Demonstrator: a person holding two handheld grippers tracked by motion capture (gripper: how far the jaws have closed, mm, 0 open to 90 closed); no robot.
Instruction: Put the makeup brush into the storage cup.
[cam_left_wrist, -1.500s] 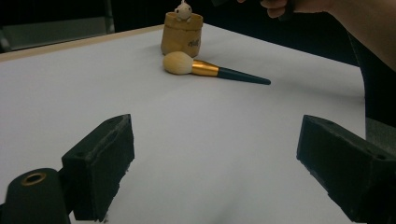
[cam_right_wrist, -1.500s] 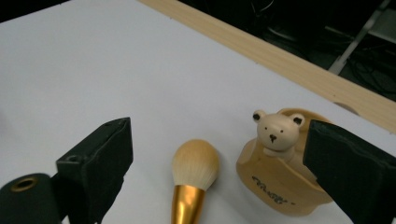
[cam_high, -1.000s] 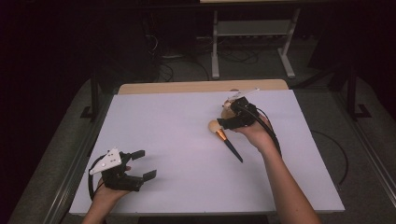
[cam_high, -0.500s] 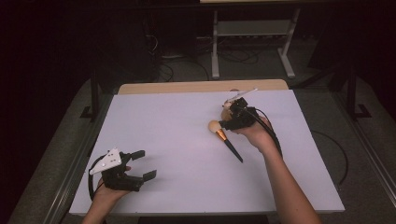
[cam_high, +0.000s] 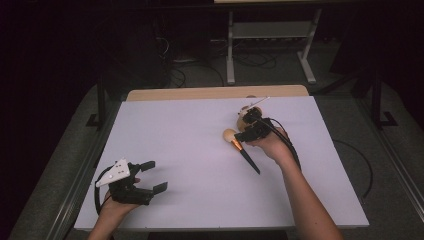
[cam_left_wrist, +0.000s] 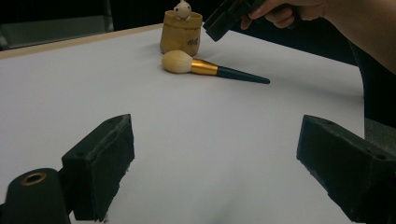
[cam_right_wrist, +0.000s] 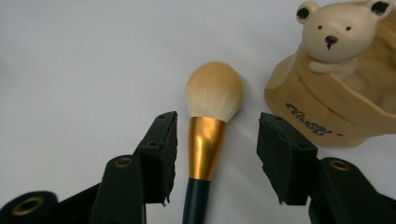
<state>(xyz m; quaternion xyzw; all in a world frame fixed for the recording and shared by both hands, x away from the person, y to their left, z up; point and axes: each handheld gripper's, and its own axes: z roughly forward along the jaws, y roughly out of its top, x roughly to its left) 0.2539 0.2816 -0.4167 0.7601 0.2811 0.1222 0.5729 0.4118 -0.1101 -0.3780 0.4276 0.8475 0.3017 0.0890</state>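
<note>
Looks like a lab or recording studio. White-topped table (cam_high: 200, 150) on a metal frame, dark unlit surroundings, grey floor (cam_high: 350, 110) with loose cables (cam_high: 250, 60), a metal stand (cam_high: 270, 50) behind. No household furnishings.

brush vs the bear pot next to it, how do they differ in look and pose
The makeup brush lies flat on the white table; the bear pot stands upright. The brush is slim, with a dark handle, gold collar and cream bristle head; the pot is squat and tan, with dark lettering and a pale bear figure at its rim. Both sit close together, in similar cream-tan tones.
</note>
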